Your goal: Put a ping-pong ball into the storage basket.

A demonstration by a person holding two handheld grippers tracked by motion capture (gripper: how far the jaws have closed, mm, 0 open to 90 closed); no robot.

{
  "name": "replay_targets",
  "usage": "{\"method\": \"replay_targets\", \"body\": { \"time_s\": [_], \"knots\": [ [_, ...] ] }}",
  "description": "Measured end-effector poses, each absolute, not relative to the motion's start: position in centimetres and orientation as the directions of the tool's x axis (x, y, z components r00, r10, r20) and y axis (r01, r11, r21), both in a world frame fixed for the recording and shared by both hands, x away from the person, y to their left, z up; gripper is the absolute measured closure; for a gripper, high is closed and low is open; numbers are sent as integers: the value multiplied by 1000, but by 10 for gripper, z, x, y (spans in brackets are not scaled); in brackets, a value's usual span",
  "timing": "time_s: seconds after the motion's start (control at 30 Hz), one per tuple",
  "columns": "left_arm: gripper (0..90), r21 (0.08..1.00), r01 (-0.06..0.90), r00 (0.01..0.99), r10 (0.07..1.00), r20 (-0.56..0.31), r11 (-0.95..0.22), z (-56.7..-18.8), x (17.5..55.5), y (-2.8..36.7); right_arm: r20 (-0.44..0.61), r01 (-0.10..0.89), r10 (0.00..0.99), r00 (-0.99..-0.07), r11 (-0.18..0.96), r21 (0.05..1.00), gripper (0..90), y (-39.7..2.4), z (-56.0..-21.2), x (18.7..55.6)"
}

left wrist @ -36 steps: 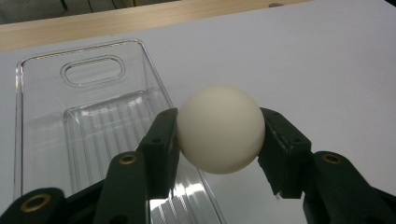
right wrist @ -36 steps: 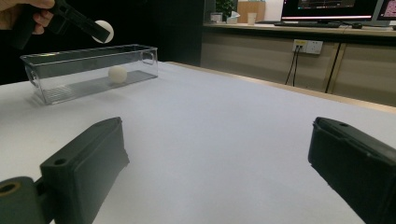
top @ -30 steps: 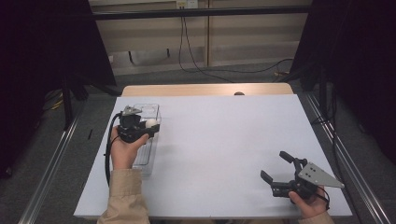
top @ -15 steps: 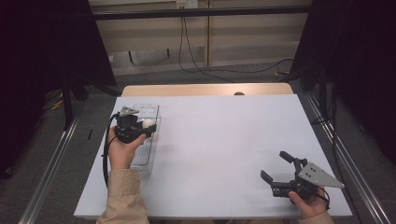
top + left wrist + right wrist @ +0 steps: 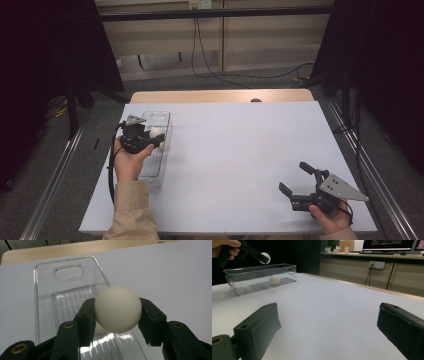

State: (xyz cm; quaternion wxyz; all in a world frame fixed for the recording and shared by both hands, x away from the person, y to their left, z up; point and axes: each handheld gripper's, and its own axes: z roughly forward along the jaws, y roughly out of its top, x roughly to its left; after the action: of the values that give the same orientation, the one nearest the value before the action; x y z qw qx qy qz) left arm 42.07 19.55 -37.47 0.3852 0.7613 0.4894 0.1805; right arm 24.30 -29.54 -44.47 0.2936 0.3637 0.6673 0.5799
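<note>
Holding one round cream-white ball [image 5: 118,309] above the clear plastic rectangular bin [image 5: 40,300], the left gripper [image 5: 150,140] is clamped on it; release is judged pending. A second cream ball [image 5: 274,279] is already lying in the bin, and the right gripper [image 5: 295,177] is kept wide open, empty, well apart.

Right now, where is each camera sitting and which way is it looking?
High view: above the table's near side, looking down; forearms, both grippers.
Left gripper view: on the left gripper, facing the clear plastic tray; jaws clamp a cream ball.
Right gripper view: on the right gripper, facing across the table; open jaws.
Shared: tray, held ball.
</note>
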Motion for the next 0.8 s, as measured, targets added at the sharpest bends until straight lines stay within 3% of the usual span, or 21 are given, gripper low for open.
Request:
{"method": "replay_targets", "body": {
  "time_s": [0.8],
  "knots": [
    [510,753,620,429,899,-92,-219,-381,422,205,32,145,826,-563,60,988,33,-295,-444,243]
  ]
}}
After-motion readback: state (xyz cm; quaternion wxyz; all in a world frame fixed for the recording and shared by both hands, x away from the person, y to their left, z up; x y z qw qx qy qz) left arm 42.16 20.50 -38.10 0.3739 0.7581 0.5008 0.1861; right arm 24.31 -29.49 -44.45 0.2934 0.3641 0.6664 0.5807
